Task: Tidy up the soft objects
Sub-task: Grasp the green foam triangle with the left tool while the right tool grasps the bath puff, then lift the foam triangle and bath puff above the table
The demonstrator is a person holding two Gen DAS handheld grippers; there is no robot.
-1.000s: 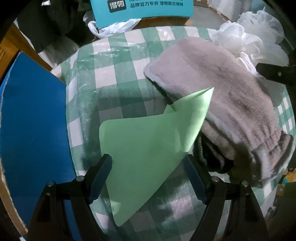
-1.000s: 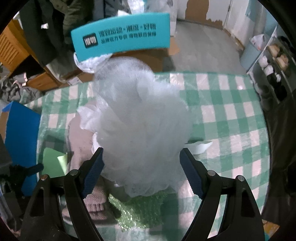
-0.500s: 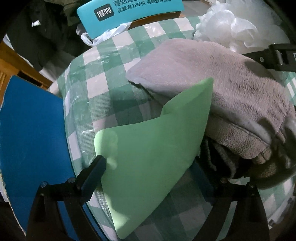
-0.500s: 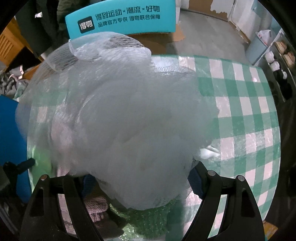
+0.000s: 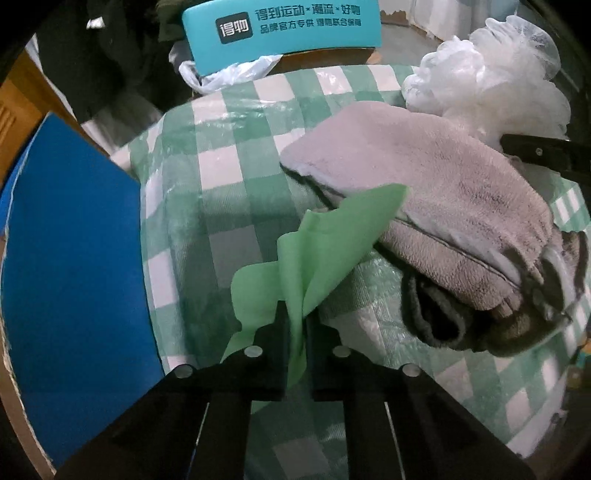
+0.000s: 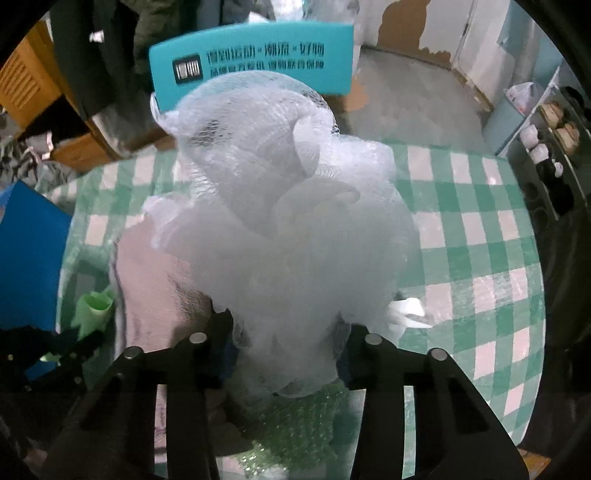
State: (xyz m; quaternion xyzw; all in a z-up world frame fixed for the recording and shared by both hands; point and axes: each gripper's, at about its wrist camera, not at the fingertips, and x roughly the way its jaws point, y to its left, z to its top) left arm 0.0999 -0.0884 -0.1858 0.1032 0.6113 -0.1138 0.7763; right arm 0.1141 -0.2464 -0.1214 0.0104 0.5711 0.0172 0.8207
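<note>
My left gripper (image 5: 295,328) is shut on a thin green sheet (image 5: 325,254), which crumples up between the jaws; its far tip rests against a grey fleece towel (image 5: 424,192). My right gripper (image 6: 286,354) is shut on a white mesh bath pouf (image 6: 280,221), which fills most of the right wrist view. The pouf also shows in the left wrist view (image 5: 491,77) beyond the towel. The towel (image 6: 147,280) and the green sheet (image 6: 94,306) show at the left of the right wrist view, with the left gripper below them.
A green-checked tablecloth (image 5: 236,192) covers the table. A blue box wall (image 5: 70,266) stands at the left. A teal chair back (image 5: 284,29) is behind the table. Green bubble wrap (image 6: 291,424) lies under the right gripper. Dark socks (image 5: 439,314) lie under the towel.
Both grippers closed: the left pinched the green sheet, crumpling it, and the right squeezed the white pouf.
</note>
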